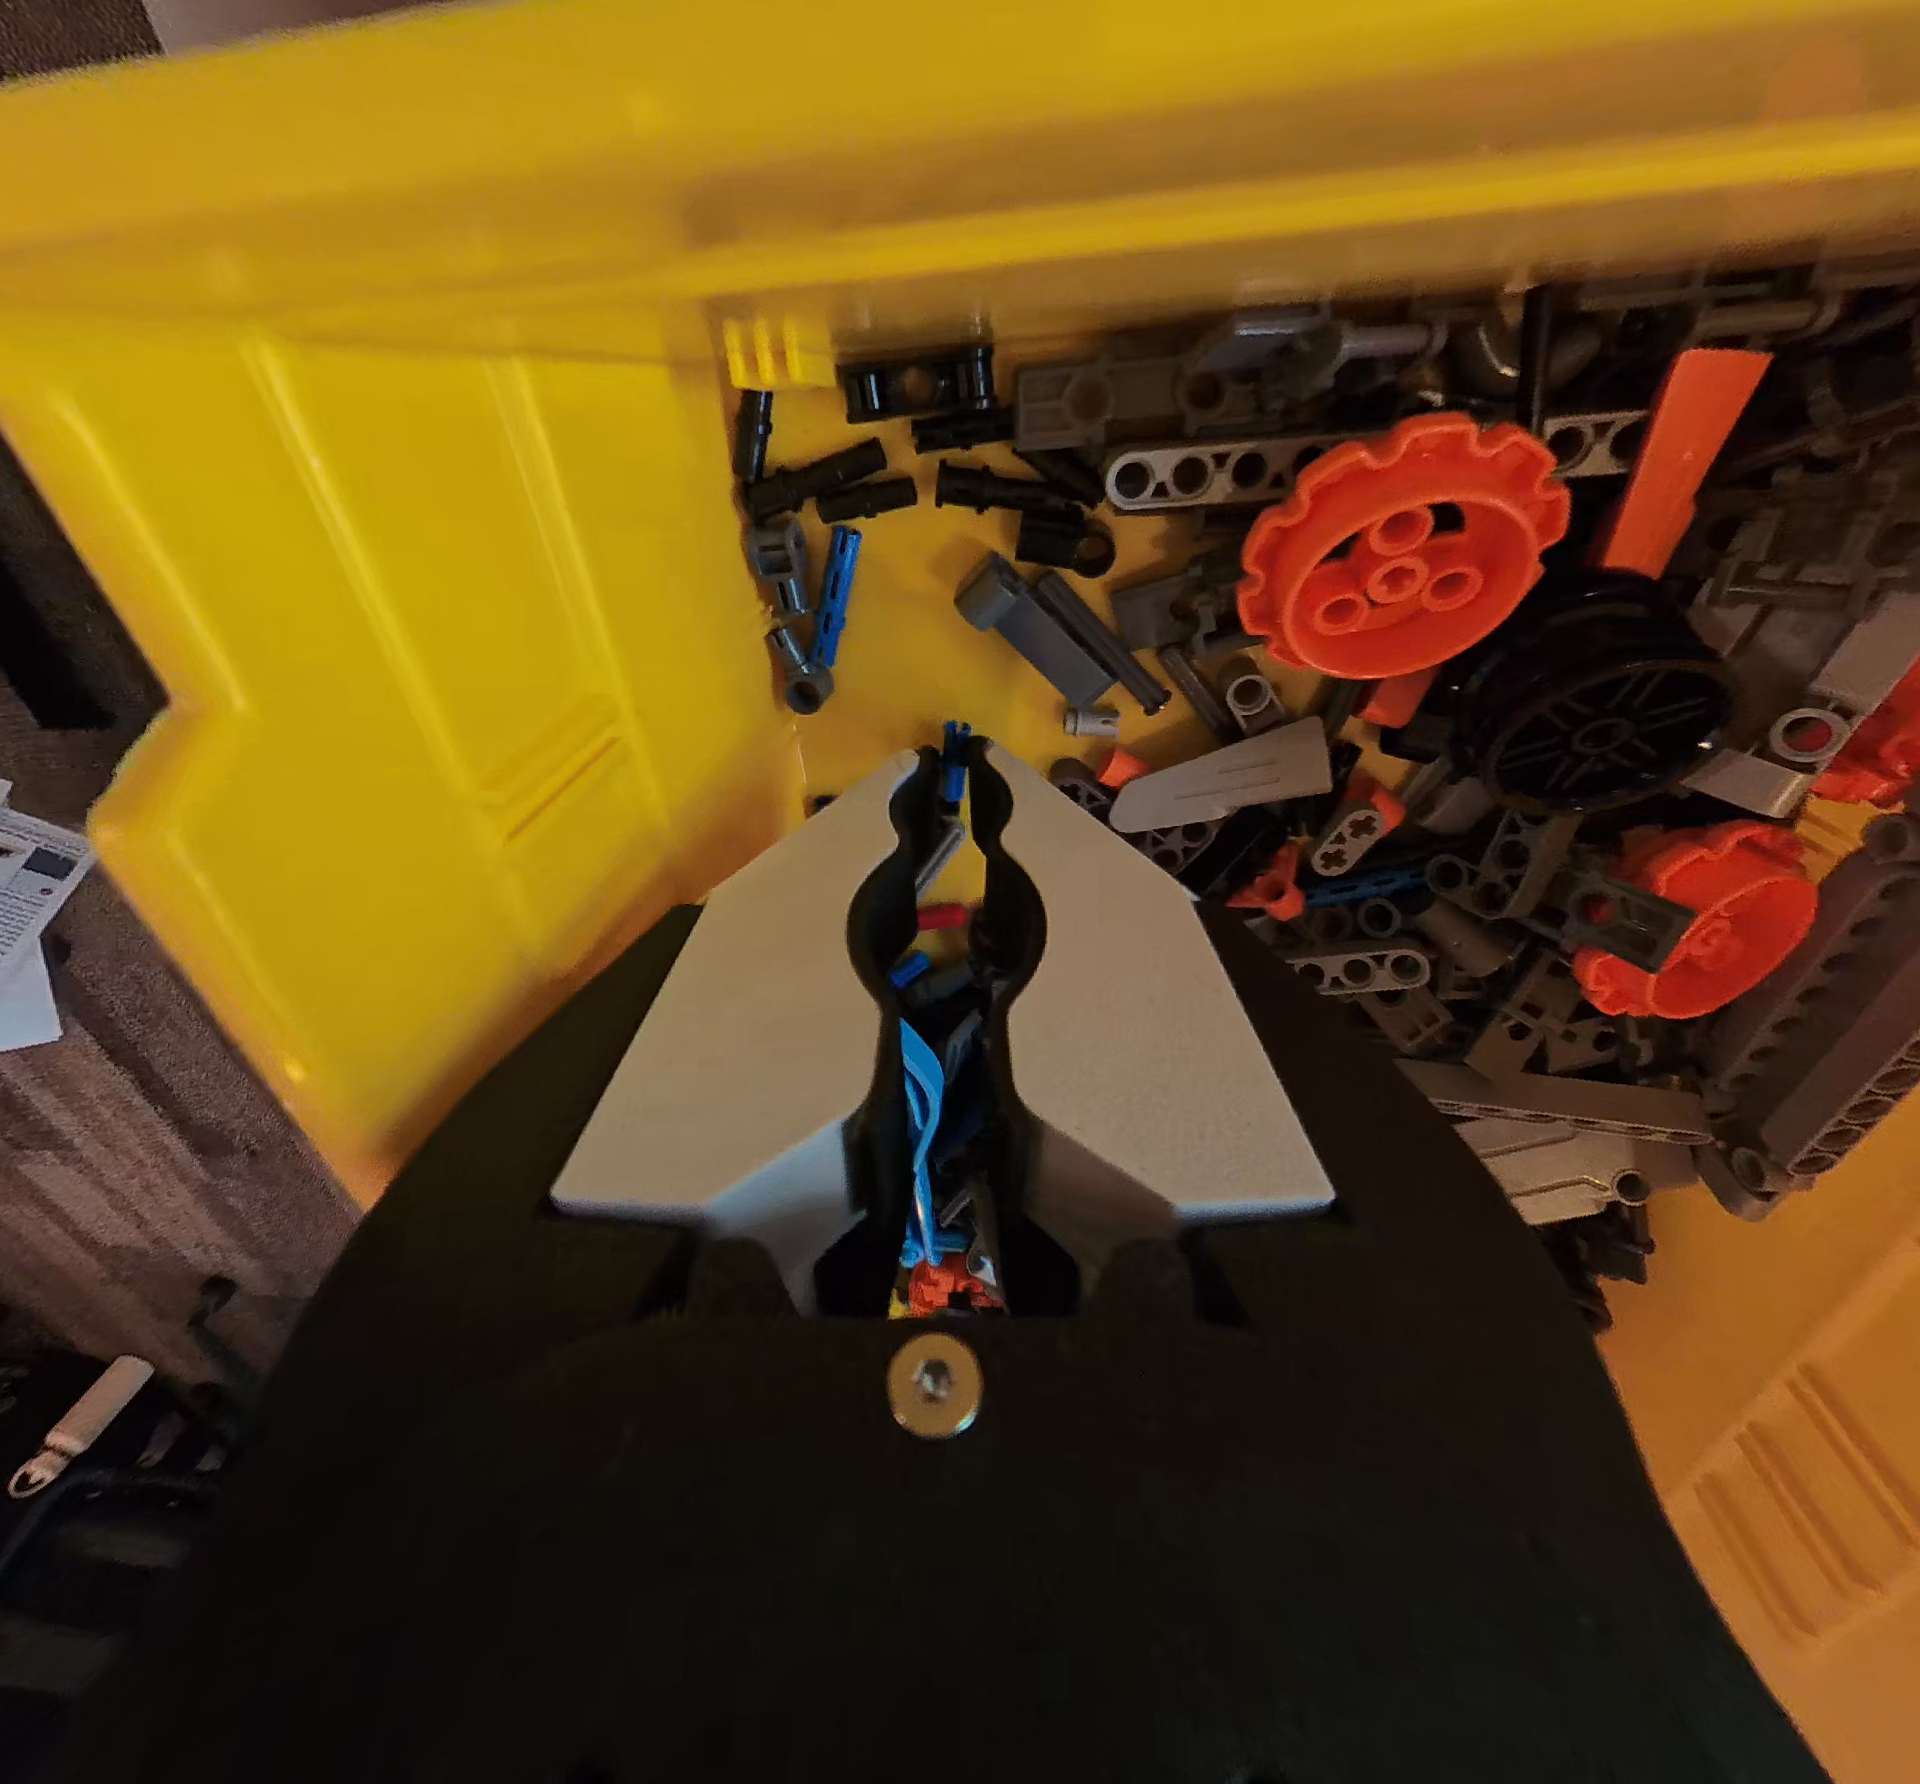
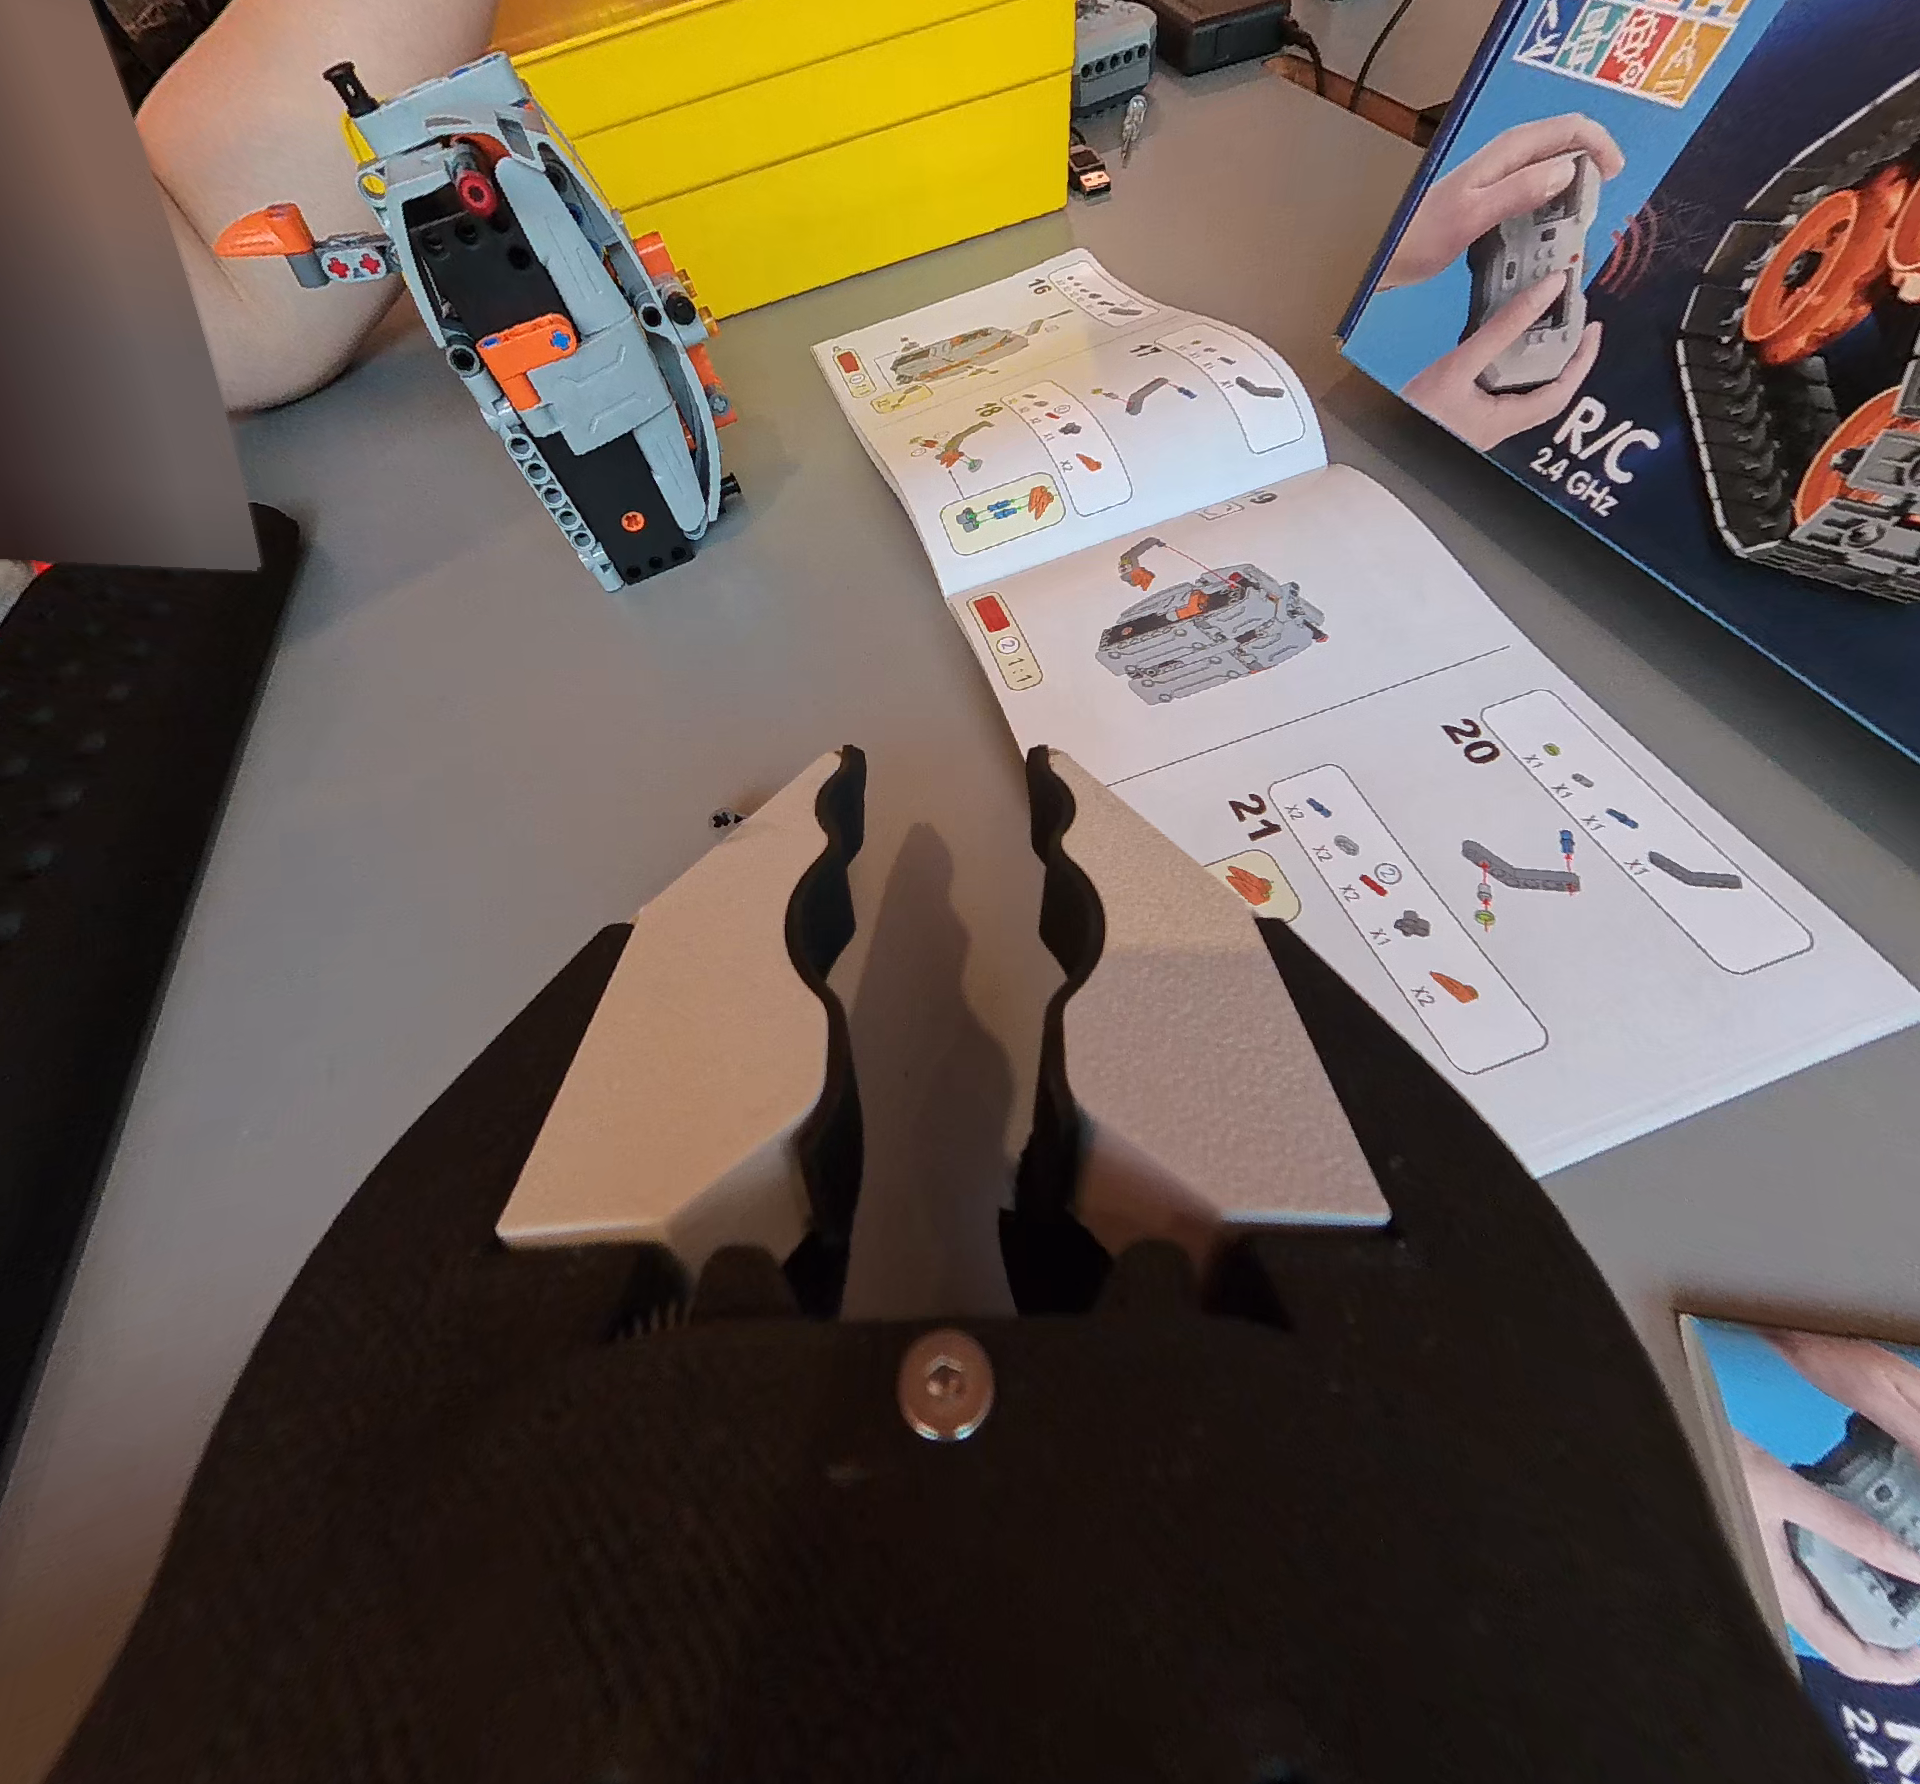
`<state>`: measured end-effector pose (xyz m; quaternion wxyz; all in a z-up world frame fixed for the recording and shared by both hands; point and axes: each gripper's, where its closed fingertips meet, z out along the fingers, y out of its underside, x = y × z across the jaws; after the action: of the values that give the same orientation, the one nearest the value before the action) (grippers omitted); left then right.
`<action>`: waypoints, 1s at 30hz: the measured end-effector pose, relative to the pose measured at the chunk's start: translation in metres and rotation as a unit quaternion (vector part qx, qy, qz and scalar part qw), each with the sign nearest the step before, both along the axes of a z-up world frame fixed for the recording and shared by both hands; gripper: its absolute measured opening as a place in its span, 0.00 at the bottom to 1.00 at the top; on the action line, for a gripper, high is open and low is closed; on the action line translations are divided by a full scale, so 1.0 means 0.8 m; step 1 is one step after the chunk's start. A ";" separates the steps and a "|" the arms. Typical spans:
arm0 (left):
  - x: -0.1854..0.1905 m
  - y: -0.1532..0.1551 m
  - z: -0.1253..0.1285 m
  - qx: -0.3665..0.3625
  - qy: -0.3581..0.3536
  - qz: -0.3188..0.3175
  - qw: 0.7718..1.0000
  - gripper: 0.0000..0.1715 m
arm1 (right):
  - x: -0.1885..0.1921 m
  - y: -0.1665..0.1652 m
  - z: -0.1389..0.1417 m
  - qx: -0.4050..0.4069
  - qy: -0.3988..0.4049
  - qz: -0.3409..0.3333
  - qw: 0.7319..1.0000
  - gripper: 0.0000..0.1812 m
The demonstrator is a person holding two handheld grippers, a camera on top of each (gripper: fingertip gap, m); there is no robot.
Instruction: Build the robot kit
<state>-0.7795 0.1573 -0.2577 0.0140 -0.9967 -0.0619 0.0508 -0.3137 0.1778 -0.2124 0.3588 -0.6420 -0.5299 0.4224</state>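
My left gripper point(image 1: 953, 760) is inside a yellow bin point(image 1: 416, 591) of building parts. Its fingertips are shut on a small blue pin point(image 1: 954, 747), which sticks out past the tips above the bin floor. Loose black pins point(image 1: 862, 477), grey beams and orange wheels point(image 1: 1397, 550) lie beyond and to the right. My right gripper point(image 2: 943, 778) is open and empty, low over the grey table point(image 2: 468, 799), beside the left edge of an open instruction booklet point(image 2: 1299, 695). The yellow bin also shows far off in the right wrist view point(image 2: 810, 124).
A part-built grey, black and orange model point(image 2: 551, 332) stands on end left of the booklet. A person's arm point(image 2: 312, 72) reaches over the bin. A blue product box point(image 2: 1662, 228) stands at the right. A tiny dark part point(image 2: 725, 820) lies by my right gripper's left finger.
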 end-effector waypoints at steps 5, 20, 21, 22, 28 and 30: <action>0.044 0.011 0.047 0.066 -0.054 -0.028 0.996 0.02 | 0.000 0.000 0.000 0.000 0.001 -0.001 1.000 0.17; 0.500 -0.067 0.230 0.232 -0.531 -0.369 0.726 0.02 | -0.005 -0.057 0.171 0.365 0.142 -0.081 0.916 0.29; 0.514 -0.073 0.229 0.227 -0.549 -0.366 0.716 0.02 | -0.018 -0.074 0.176 0.370 0.155 -0.066 0.913 0.29; 0.526 -0.076 0.226 0.226 -0.557 -0.366 0.711 0.02 | -0.028 -0.088 0.179 0.382 0.161 -0.058 0.908 0.29; 0.548 -0.081 0.220 0.220 -0.596 -0.341 0.693 0.02 | -0.049 -0.119 0.187 0.396 0.173 -0.052 0.901 0.20; 0.548 -0.080 0.221 0.217 -0.607 -0.336 0.687 0.01 | -0.052 -0.116 0.182 0.390 0.162 -0.052 0.905 0.18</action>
<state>-0.3409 0.0931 -0.0805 0.2050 -0.7330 0.2725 -0.5886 -0.3550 0.0851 -0.0667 0.6829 -0.4004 -0.5526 0.2607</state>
